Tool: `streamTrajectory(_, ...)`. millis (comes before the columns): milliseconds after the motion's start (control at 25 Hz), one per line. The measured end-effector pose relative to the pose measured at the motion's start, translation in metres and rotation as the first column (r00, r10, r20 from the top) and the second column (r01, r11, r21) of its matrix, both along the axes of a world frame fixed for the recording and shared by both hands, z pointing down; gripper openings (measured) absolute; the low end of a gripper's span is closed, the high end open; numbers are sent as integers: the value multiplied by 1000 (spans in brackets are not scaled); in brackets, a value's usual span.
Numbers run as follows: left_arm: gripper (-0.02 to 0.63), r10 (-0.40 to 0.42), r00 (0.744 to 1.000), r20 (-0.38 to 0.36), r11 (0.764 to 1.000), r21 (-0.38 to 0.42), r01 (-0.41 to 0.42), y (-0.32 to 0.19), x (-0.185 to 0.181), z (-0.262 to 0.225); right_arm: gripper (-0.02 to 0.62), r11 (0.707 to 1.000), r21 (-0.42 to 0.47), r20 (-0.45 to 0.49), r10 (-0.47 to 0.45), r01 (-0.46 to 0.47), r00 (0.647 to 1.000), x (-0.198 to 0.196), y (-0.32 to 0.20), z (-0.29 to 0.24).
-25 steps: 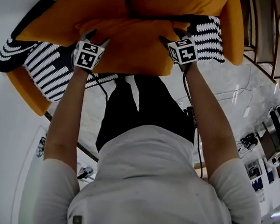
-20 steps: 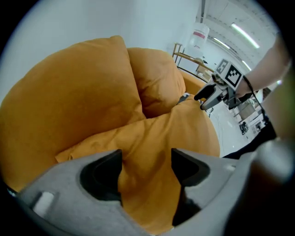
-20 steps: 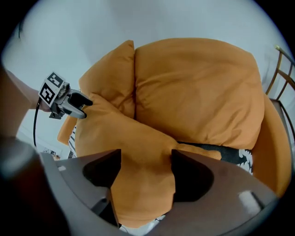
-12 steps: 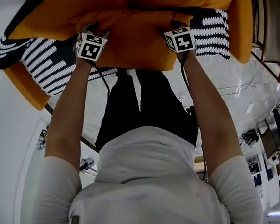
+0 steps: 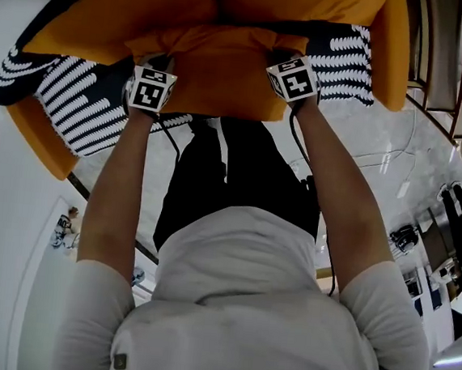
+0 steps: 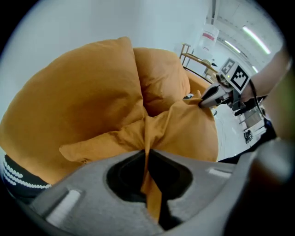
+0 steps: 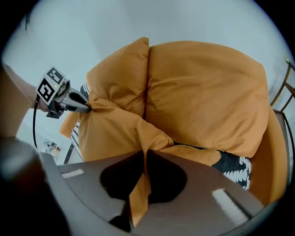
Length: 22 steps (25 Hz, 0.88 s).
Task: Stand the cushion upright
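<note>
An orange cushion [image 5: 218, 65] lies flat on the seat of an orange armchair, in front of two orange back cushions [image 7: 203, 92]. My left gripper [image 5: 157, 61] is at its near left corner and my right gripper [image 5: 286, 55] at its near right corner. Both pairs of jaws have just been closing with cushion fabric between them. In the left gripper view, the left gripper [image 6: 146, 150] is shut on a pinched fold of the cover. The right gripper [image 7: 144, 152] pinches a matching fold in its own view. Each gripper also shows in the other's view, its tips buried in the fabric.
A black-and-white patterned throw [image 5: 84, 105] covers the seat on both sides of the cushion. The armchair's orange arm [image 5: 391, 41] rises at the right. The person's legs [image 5: 232, 172] stand close to the seat's front edge on a pale marble floor [image 5: 381, 146].
Both grippers have moved a little forward and down onto the cushion's near corners. Their jaws stood open before and now pinch the cover.
</note>
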<state>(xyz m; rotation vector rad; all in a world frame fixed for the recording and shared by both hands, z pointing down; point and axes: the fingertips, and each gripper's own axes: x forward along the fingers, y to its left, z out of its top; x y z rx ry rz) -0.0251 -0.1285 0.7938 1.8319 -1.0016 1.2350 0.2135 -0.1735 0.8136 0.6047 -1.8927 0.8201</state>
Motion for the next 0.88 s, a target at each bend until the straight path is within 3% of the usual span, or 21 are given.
streamTrajectory(240, 11, -122, 992, -40, 992, 29, 123, 35, -15, -41, 25, 997, 53, 33, -54, 52, 998, -20, 7, -47)
streamTrajectory(440, 11, -216, 975, -59, 972, 82, 220, 65, -39, -78, 22, 983, 114, 51, -151, 145, 987, -50, 18, -90)
streamTrajectory(680, 11, -302, 950, -81, 934, 173, 311, 112, -85, -138, 18, 951, 195, 68, -258, 241, 964, -106, 43, -152)
streamTrajectory(880, 11, -391, 915, -99, 876, 266, 403, 149, -137, -192, 18, 897, 288, 84, -373, 336, 924, -169, 60, -208)
